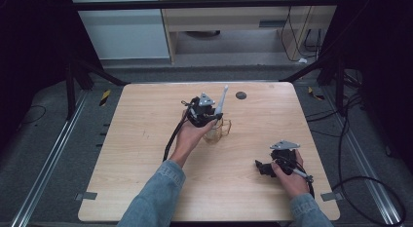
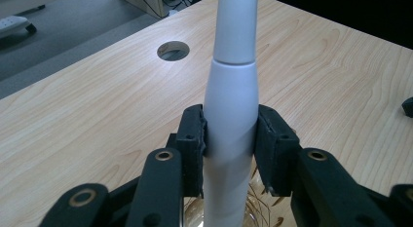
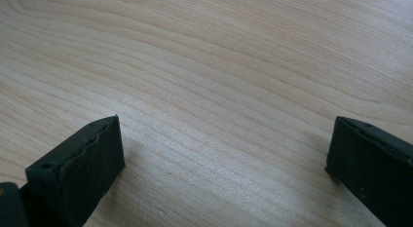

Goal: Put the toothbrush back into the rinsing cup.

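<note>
High view, left side: left gripper [image 1: 208, 113] sits over a clear glass mug [image 1: 217, 131] near the middle of the table [image 1: 146, 139], with a white toothbrush-like handle [image 1: 222, 99] sticking up and tilted a bit toward the far edge.
High view, right side: right gripper [image 1: 263, 167] is parked low near the right front of the table, well apart from the mug, just resting in the hand.
High view, extras: small round hole [image 1: 240, 95] in the tabletop just past the mug.
Left gripper view, grip: both pads pinching the white handle [image 2: 231, 115] on its thick lower section, one pad on each side, looks square and centred.
Left gripper view, where it goes: rim of the mug [image 2: 253, 198] is right below the jaws, so the handle's lower end looks to be inside the glass. Can't see the bottom end itself.
Right gripper view, jaws: spread wide, nothing between them, just bare wood [image 3: 219, 66].
Step in hand (my read): standing the handle in the mug, or pulling it out, hard to call.
How to do it well: keep the pinch firm, move straight along the handle's own axis, don't lever against the rim or the mug could tip. The free right gripper could steady the mug if it starts sliding.
</note>
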Demonstrator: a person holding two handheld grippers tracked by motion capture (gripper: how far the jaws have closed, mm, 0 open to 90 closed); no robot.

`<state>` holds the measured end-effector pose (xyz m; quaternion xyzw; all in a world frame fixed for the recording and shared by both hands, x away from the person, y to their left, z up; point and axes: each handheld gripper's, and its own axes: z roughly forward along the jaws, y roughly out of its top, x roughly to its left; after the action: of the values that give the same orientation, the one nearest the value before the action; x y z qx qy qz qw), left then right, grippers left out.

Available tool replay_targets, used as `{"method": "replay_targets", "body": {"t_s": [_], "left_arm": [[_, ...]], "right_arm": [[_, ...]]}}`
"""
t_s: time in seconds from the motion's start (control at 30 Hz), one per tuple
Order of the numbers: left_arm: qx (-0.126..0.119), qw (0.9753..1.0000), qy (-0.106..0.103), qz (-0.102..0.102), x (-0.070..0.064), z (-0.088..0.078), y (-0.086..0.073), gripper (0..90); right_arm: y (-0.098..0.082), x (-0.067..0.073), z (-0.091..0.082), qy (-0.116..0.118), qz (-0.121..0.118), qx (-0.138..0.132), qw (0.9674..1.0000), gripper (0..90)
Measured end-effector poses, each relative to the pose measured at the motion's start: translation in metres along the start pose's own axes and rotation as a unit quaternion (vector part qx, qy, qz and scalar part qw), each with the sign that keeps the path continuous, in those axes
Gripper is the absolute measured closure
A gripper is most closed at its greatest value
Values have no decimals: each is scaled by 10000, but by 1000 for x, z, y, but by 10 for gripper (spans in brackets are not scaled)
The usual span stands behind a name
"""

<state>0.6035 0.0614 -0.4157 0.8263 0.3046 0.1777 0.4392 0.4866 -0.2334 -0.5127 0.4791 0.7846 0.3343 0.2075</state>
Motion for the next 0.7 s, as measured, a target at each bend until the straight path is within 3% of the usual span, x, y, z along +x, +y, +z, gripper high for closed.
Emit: {"method": "replay_targets", "body": {"t_s": [0.7], "left_arm": [[-133,9999,1,-62,1,-3,2,643]], "right_arm": [[0,0,0,3,3,-1,10000,3]]}}
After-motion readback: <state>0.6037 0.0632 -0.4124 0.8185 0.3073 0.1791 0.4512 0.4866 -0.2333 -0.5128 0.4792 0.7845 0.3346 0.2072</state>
